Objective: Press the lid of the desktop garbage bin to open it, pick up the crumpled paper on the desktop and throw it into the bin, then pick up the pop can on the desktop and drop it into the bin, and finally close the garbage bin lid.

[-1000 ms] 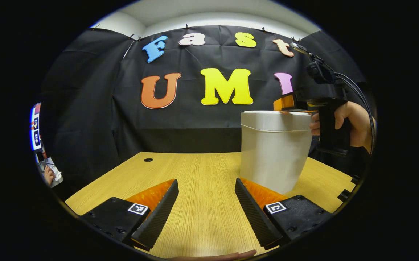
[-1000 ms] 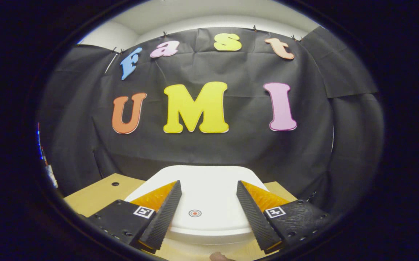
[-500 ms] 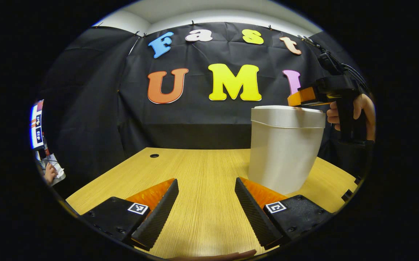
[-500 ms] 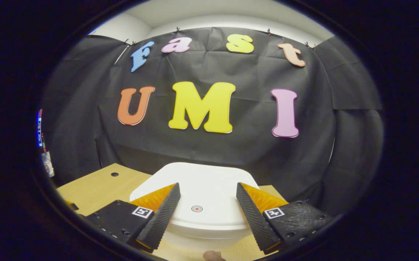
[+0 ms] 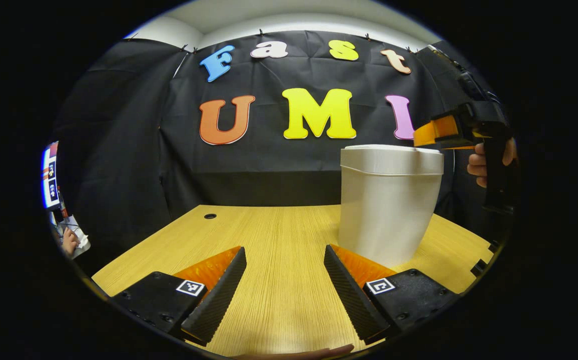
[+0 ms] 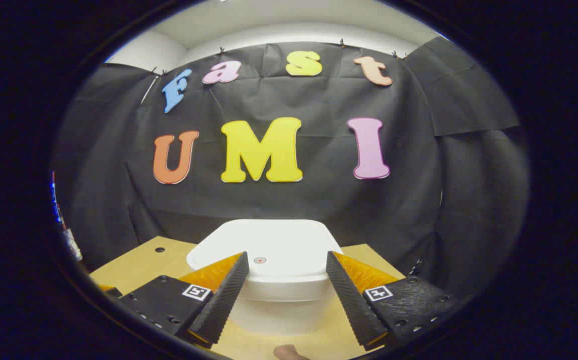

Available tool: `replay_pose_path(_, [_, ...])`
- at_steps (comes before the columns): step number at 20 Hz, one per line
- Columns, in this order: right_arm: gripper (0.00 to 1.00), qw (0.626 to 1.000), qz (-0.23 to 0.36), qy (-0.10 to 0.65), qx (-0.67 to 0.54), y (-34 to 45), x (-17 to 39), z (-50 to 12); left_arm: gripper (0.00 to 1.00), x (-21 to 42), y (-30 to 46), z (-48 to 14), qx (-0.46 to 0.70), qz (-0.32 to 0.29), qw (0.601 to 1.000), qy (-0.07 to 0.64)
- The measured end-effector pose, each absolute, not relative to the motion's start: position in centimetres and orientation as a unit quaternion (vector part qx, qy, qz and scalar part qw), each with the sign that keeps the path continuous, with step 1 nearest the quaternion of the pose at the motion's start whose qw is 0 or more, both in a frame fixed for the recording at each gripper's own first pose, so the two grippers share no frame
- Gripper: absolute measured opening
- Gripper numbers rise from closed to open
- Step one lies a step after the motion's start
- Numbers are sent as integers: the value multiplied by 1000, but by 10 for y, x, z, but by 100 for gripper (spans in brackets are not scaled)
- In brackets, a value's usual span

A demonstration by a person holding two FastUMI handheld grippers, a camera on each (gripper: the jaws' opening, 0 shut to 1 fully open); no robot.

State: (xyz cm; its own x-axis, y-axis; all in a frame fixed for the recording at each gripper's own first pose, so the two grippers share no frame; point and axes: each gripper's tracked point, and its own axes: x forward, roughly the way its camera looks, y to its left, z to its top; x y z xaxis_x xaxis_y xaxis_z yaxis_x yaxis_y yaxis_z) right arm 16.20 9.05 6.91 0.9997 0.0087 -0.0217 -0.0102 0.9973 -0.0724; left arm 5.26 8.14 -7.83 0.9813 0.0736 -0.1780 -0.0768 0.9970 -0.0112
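A white garbage bin [image 5: 389,200] stands on the wooden desk [image 5: 268,235], its lid [image 5: 391,152] down flat. In the right gripper view the same bin [image 6: 268,280] sits just ahead, with a small round red mark [image 6: 259,260] on its lid [image 6: 263,245]. My right gripper [image 6: 284,292] is open and hovers a little above and short of the bin, touching nothing. In the left gripper view that gripper [image 5: 449,131] is held by a hand [image 5: 479,162] to the right of the bin's top. My left gripper [image 5: 284,287] is open, low over the desk, left of the bin.
The desk has a small round hole [image 5: 210,216] at its far left. Black cloth walls close the back and sides. At the far left edge a screen [image 5: 49,175] and a person's hand [image 5: 68,242] show beyond the booth.
My right gripper has drawn back and up off the bin's lid, so the bin looks farther and smaller in its view. The lid stays down. My left gripper has hardly moved.
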Motion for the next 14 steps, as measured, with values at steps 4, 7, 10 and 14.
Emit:
replay_pose_path(4, [96,997,-2,-13,-81,83,116,22,100,50,73,-73,-2,33,996,81])
replay_pose_path(7, [98,997,6,9,-78,81,75,-34,100,46,73,-68,5,33,997,74])
replay_pose_path(10, [95,999,6,24,-37,77,50,-60,100,44,72,-65,6,36,997,68])
replay_pose_path(14, [95,998,-7,40,-41,53,46,-68,100,41,72,-60,6,42,997,60])
